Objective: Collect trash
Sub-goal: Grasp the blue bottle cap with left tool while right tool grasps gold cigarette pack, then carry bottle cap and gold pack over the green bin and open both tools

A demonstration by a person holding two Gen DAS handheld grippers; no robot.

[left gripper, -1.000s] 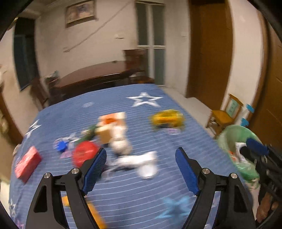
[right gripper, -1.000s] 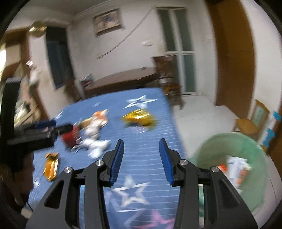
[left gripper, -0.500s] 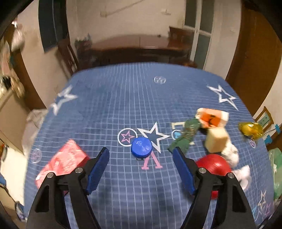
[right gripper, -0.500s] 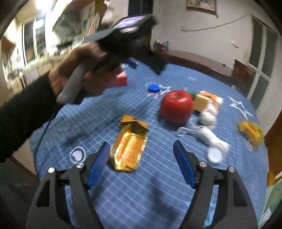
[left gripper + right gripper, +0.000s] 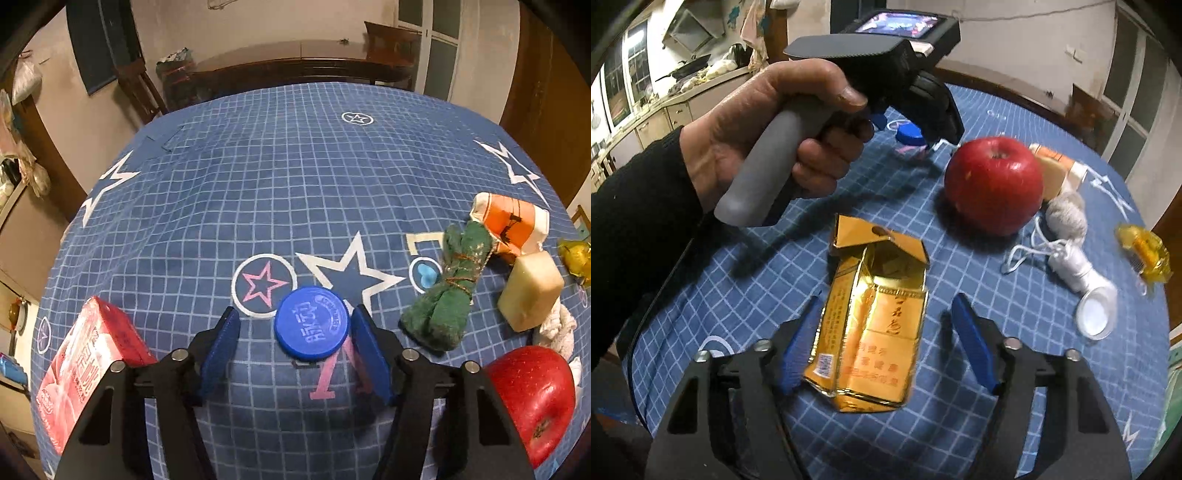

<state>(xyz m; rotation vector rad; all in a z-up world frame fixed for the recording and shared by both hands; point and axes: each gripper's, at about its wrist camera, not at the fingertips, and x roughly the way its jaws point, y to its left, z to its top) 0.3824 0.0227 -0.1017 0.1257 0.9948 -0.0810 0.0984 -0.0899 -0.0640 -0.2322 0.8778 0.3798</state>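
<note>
A round blue bottle cap (image 5: 312,323) lies flat on the blue star-print tablecloth (image 5: 258,177). My left gripper (image 5: 295,349) points down over it, jaws closing, the cap between them. The right pad sits close to its rim and the left pad stands clear. A flattened gold cigarette pack (image 5: 871,325) lies between the jaws of my right gripper (image 5: 886,345), which are also closing. Its left pad is at the pack's edge and its right pad is well apart. In the right wrist view a hand (image 5: 768,136) holds the left gripper above the cap (image 5: 910,134).
A red apple (image 5: 993,184) stands beyond the pack. A red box (image 5: 85,373) lies left of the cap. A green cloth bundle (image 5: 450,291), cream block (image 5: 532,291) and orange carton (image 5: 509,221) lie to its right. White string and a clear cup (image 5: 1078,273) and a yellow wrapper (image 5: 1143,254) sit near the right edge.
Both grippers swung from the green bin side back over the table and came down, the left over the blue cap, the right over the gold pack. Both pairs of jaws have narrowed since half a second ago.
</note>
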